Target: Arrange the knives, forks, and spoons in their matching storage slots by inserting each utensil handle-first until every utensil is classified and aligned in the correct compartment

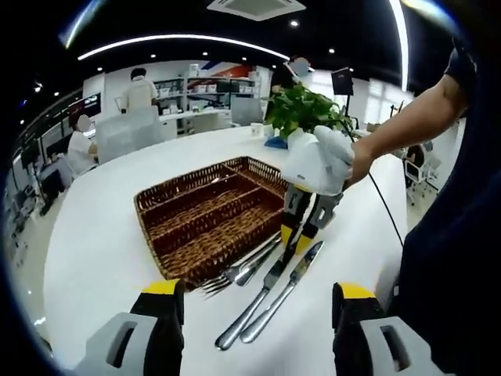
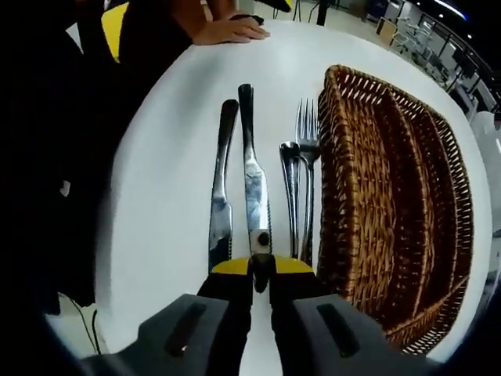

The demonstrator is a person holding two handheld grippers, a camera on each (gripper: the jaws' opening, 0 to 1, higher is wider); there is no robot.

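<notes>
No readable writing anywhere. White table [image 1: 102, 235] sitting in an open-plan office, potted plant [image 1: 301, 110] at the far edge. Right gripper [image 2: 261, 276] jaws clamping the blade end of one knife [image 2: 254, 188]; second knife [image 2: 221, 196], spoon [image 2: 290, 184], fork [image 2: 308, 168] lying beside the wicker tray [image 2: 391, 196]. Left gripper [image 1: 254, 309] jaws standing apart, holding nothing.

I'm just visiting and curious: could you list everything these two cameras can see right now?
Wicker basket: one, brown, long compartments, on the table.
Knives: two, silver, beside the basket; one pinched by the right gripper.
Fork: one, silver, next to the basket.
Spoon: one, silver, beside the fork.
Table: one, white.
Potted plant: one, green, far end of the table.
People: a few, in the background.
Left gripper: black and yellow, open.
Right gripper: black and yellow, closed on a knife.
</notes>
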